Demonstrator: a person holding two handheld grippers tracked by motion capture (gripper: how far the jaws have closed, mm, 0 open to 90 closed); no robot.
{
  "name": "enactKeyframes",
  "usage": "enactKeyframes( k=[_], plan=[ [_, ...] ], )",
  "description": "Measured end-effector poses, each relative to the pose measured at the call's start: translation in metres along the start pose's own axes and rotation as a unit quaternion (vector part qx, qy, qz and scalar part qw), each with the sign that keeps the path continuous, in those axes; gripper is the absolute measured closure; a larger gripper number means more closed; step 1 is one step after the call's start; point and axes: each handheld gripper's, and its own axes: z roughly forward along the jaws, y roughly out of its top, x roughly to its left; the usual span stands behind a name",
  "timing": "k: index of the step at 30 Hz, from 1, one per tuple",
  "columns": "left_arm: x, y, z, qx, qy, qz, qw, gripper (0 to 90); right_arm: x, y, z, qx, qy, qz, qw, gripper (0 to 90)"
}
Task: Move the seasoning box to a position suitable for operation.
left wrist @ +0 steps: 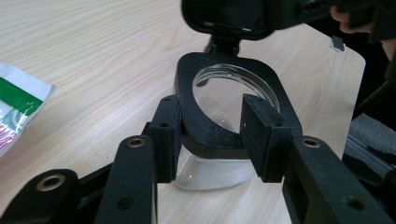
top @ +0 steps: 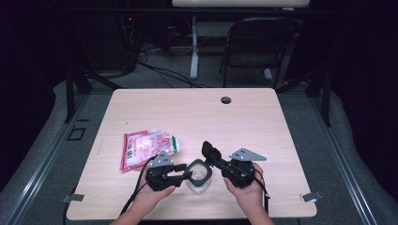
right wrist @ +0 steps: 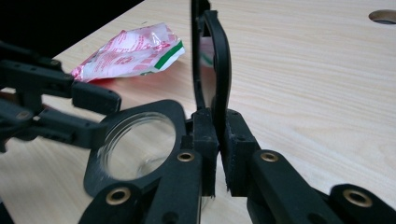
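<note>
A clear plastic container with a black oval rim (top: 199, 174) stands on the pale wooden counter (top: 244, 122), near its front edge, between the person's two hands. Its hinged black lid (top: 211, 152) is swung up and stands about upright at the far side of the rim.

The left gripper (top: 185, 172) reaches in from the left. In the left gripper view its fingers (left wrist: 167, 135) sit on either side of the near part of the black rim (left wrist: 212, 135); the left one lies against the rim, while the right one looks just clear of it, so the hold appears loosened, not firmly clamped.

The right gripper (top: 219, 164) comes from the right. In the right gripper view its fingers (right wrist: 206, 135) are closed tight on the lower edge of the raised lid (right wrist: 215, 60), near the hinge, the lid seen edge-on between them.

A crinkled pink-and-white plastic packet with a green stripe (top: 145, 146) lies flat on the counter to the left, behind the left gripper and apart from the container.
</note>
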Motion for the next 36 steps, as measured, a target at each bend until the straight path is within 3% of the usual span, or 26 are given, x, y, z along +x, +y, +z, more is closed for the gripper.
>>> enactKeyframes(
  k=[13, 19, 24, 27, 32, 36],
  plan=[
    [-0.004, -0.004, 0.001, -0.014, 0.000, -0.010, 0.9998, 55.6, -0.009, 0.006, 0.017, -0.015, 0.015, 0.020, 0.9996, 80.2],
    [-0.003, -0.002, -0.002, -0.008, 0.001, -0.008, 0.9999, 55.9, -0.007, 0.005, 0.016, -0.015, 0.013, 0.014, 0.9997, 73.3],
    [0.004, 0.003, -0.014, -0.032, 0.003, -0.017, 0.9993, 54.2, -0.007, 0.002, 0.012, -0.022, 0.017, 0.016, 0.9995, 65.7],
    [0.015, 0.006, -0.028, -0.045, 0.018, -0.027, 0.9984, 53.5, -0.006, -0.003, 0.008, -0.017, 0.014, 0.007, 0.9997, 62.6],
    [0.030, 0.006, -0.038, -0.042, 0.046, -0.032, 0.9975, 52.3, -0.007, -0.005, 0.006, -0.019, 0.014, 0.012, 0.9997, 59.0],
    [0.045, 0.004, -0.048, -0.047, 0.073, -0.047, 0.9951, 51.4, -0.008, -0.007, 0.004, -0.016, 0.016, 0.007, 0.9997, 57.6]
  ],
)
